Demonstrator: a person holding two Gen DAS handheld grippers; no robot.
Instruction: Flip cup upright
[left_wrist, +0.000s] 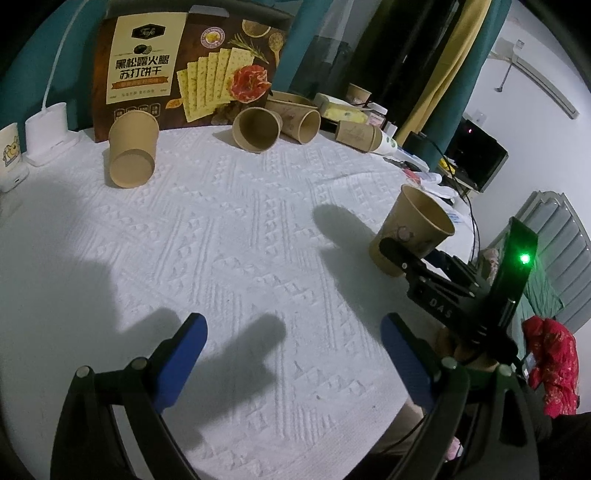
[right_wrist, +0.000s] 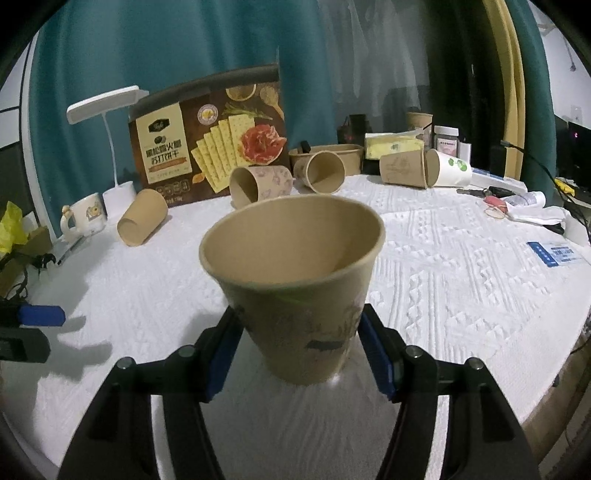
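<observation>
A brown paper cup (right_wrist: 295, 295) stands mouth up between the blue pads of my right gripper (right_wrist: 301, 350), its base on the white cloth. The pads sit against or very close to its lower sides. The same cup (left_wrist: 410, 229) shows at the right in the left wrist view, tilted a little, with the right gripper's finger (left_wrist: 397, 254) against it. My left gripper (left_wrist: 293, 354) is open and empty, low over the cloth nearer the front edge. Its blue pad also shows at the far left of the right wrist view (right_wrist: 40, 315).
Several brown cups lie on their sides at the back: one at the left (right_wrist: 142, 218), two in the middle (right_wrist: 258, 184) (right_wrist: 321, 171), and a nested pair at the right (right_wrist: 404, 168). A cracker box (right_wrist: 210, 147), lamp (right_wrist: 107, 107) and mug (right_wrist: 83, 216) stand behind. Table edge (right_wrist: 535, 413) lies right.
</observation>
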